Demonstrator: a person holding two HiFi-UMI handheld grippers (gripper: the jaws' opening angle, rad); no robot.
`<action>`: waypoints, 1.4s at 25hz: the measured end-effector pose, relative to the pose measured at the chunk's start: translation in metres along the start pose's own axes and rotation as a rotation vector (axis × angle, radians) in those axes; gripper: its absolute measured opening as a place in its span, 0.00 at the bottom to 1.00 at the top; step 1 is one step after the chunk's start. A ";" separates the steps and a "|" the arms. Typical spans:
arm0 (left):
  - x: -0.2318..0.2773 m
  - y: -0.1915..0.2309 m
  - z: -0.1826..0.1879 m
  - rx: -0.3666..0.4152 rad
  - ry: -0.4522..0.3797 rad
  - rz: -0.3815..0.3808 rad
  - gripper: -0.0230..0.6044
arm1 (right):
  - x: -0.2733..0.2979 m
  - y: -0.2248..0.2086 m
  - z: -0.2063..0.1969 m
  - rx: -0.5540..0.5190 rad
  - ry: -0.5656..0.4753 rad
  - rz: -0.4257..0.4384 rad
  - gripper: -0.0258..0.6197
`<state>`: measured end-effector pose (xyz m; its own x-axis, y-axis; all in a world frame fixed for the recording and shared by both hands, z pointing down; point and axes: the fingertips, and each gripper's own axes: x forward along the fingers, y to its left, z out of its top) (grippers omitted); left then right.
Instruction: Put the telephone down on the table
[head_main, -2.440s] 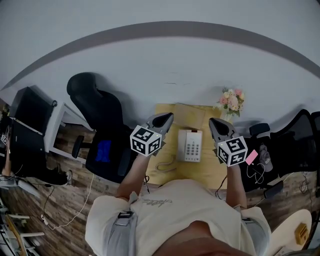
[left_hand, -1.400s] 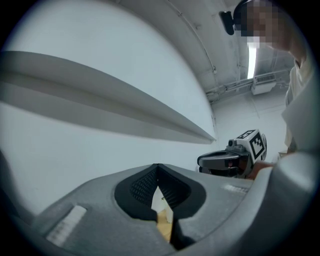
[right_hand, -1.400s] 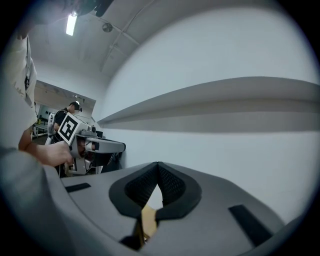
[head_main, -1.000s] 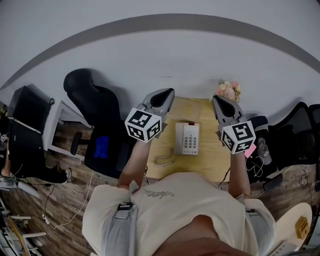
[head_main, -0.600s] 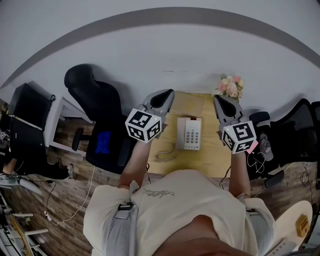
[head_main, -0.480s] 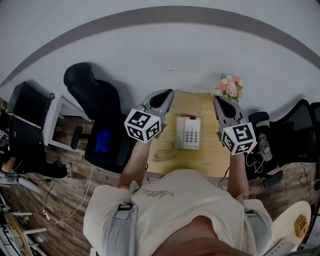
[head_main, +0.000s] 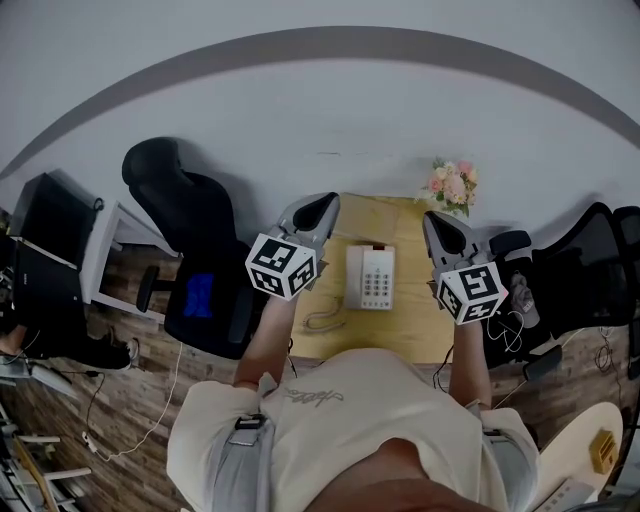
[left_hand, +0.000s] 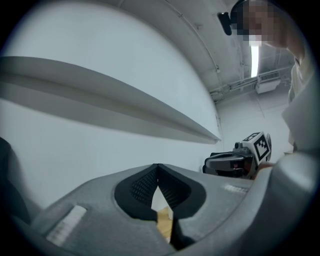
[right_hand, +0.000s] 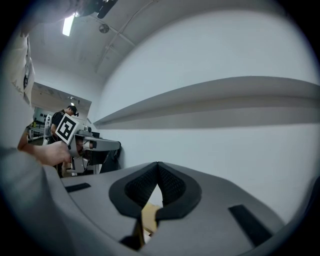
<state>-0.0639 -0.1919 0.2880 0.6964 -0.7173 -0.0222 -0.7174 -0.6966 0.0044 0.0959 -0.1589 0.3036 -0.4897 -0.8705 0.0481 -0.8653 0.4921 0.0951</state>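
**Telephone on table, both grippers shut and empty**

Only in head view: yellow table (head_main: 415, 325), white telephone (head_main: 371, 277) lying keypad-up mid-table, flanked by left gripper (head_main: 321, 207) and right gripper (head_main: 438, 224), neither touching it. In the gripper views: jaws pressed together on nothing, telephone hidden, only a table sliver showing.
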 end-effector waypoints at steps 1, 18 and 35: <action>-0.001 0.000 -0.002 0.001 0.004 0.002 0.06 | -0.001 0.001 -0.001 0.001 0.003 0.002 0.04; -0.020 0.003 -0.002 0.021 0.001 0.029 0.06 | 0.004 0.018 0.015 -0.053 -0.028 0.027 0.04; -0.029 -0.002 -0.001 0.024 -0.001 0.013 0.06 | -0.001 0.026 0.022 -0.053 -0.035 0.032 0.04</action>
<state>-0.0824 -0.1697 0.2894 0.6868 -0.7265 -0.0235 -0.7268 -0.6865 -0.0192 0.0720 -0.1451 0.2838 -0.5217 -0.8530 0.0175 -0.8425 0.5183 0.1467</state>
